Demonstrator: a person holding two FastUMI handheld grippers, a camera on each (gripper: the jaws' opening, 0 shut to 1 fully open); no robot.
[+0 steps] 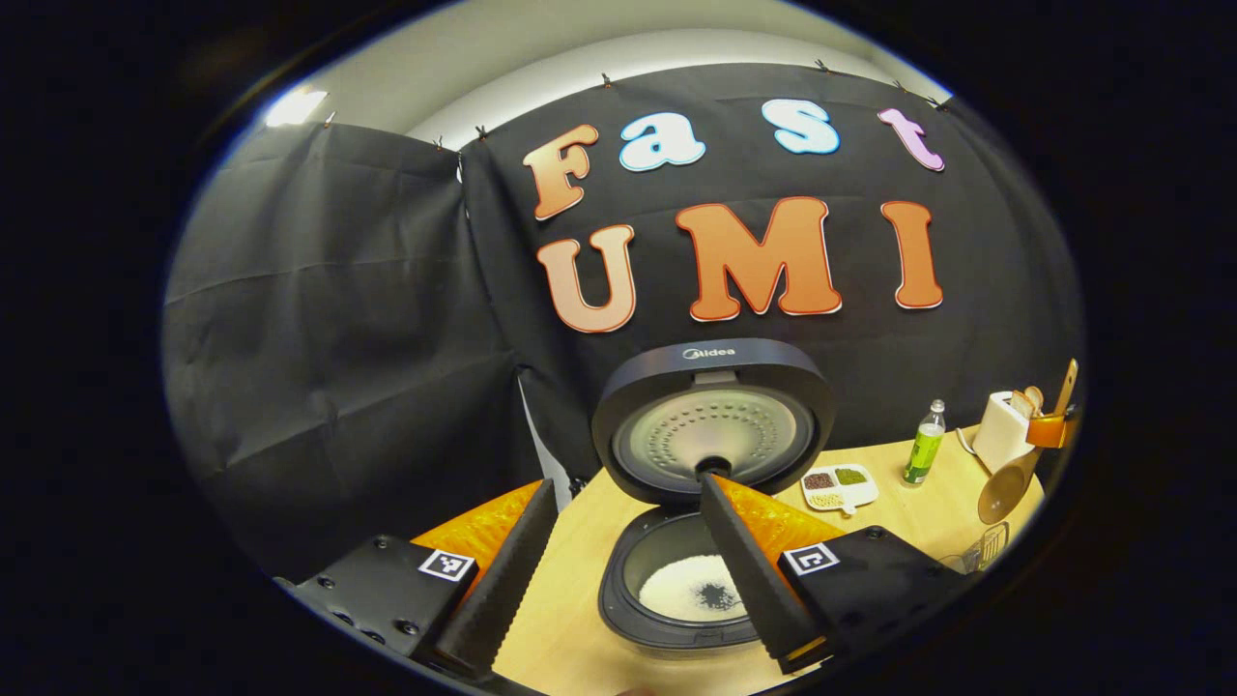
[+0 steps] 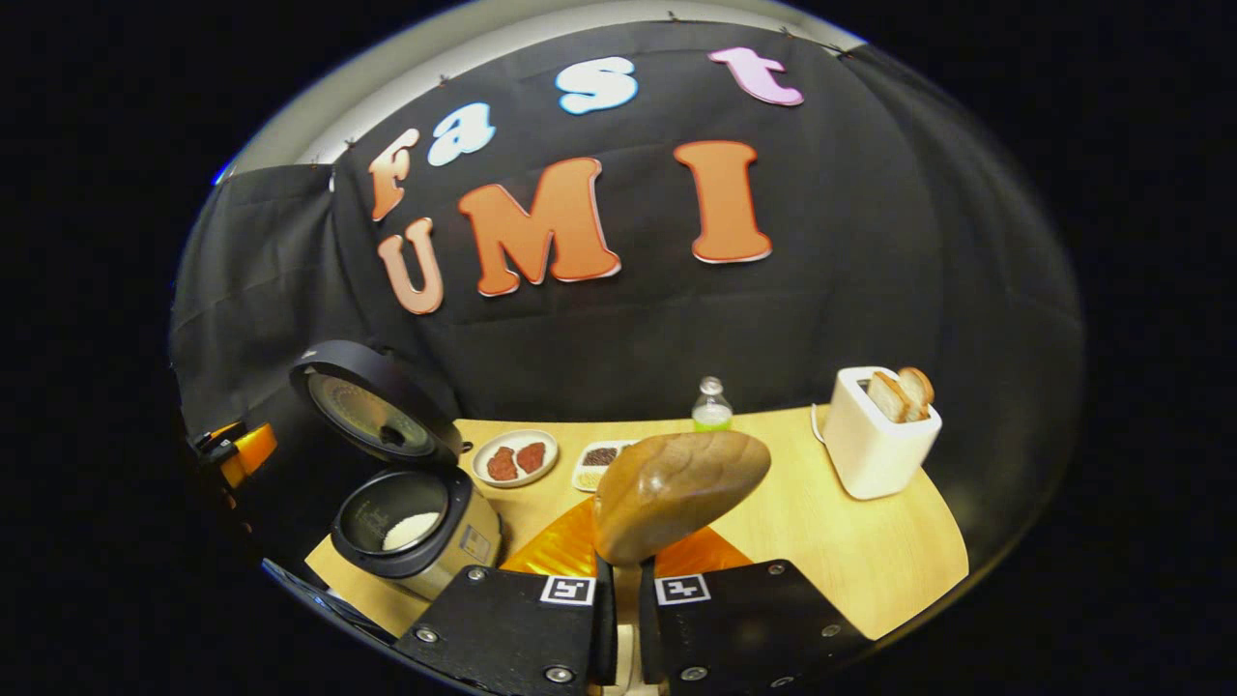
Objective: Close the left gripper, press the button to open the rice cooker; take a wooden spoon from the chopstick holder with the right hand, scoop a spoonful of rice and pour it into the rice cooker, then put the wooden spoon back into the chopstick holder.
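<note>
The rice cooker stands on the wooden table with its lid raised, and white rice lies in the pot. My left gripper hovers over it, open, its fingers spread to either side of the pot with nothing between them. In the right gripper view the cooker sits at the lower left. My right gripper is shut on the handle of the wooden spoon, whose bowl stands up in front of the camera. The left gripper view shows the spoon at the far right, above a wire holder.
A white toaster with bread slices stands at the back right. A green bottle, a divided dish of grains and a plate of red pieces sit along the back. The table edge runs close at the right.
</note>
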